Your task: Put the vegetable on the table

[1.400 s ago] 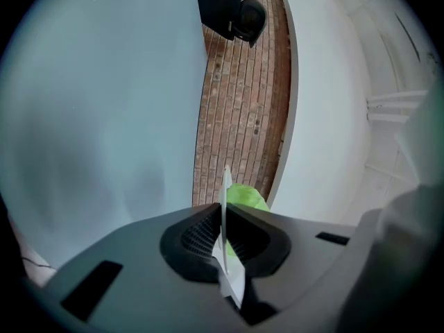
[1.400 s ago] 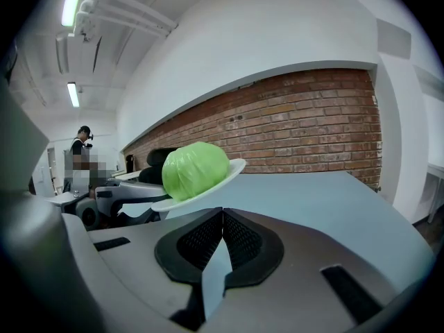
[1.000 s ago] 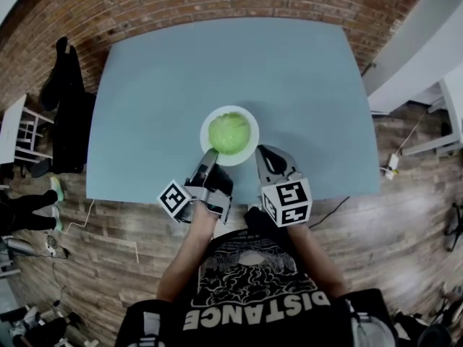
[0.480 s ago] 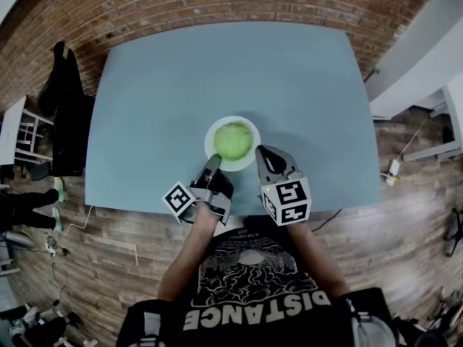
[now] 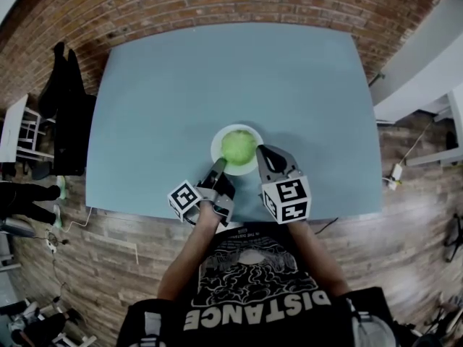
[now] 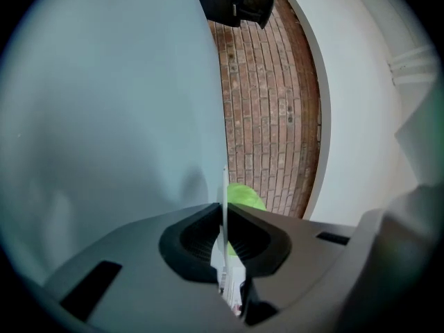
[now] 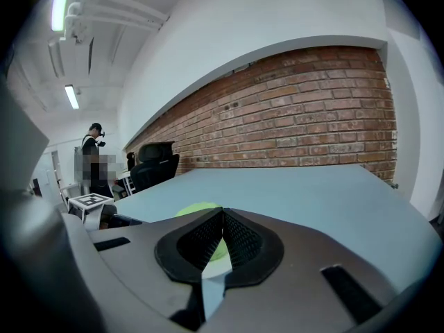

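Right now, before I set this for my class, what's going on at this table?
A person stands at the blue table with a gripper in each hand. The left gripper has its fingers shut on the near rim of a white plate, which holds a round green vegetable. The right gripper is shut and empty, close by the plate's right edge. The vegetable sits on the plate, not yet on the table itself.

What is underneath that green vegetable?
A white plate, its rim showing around the vegetable, resting on the blue table. The plate's middle is covered by the vegetable, so nothing there can be seen.
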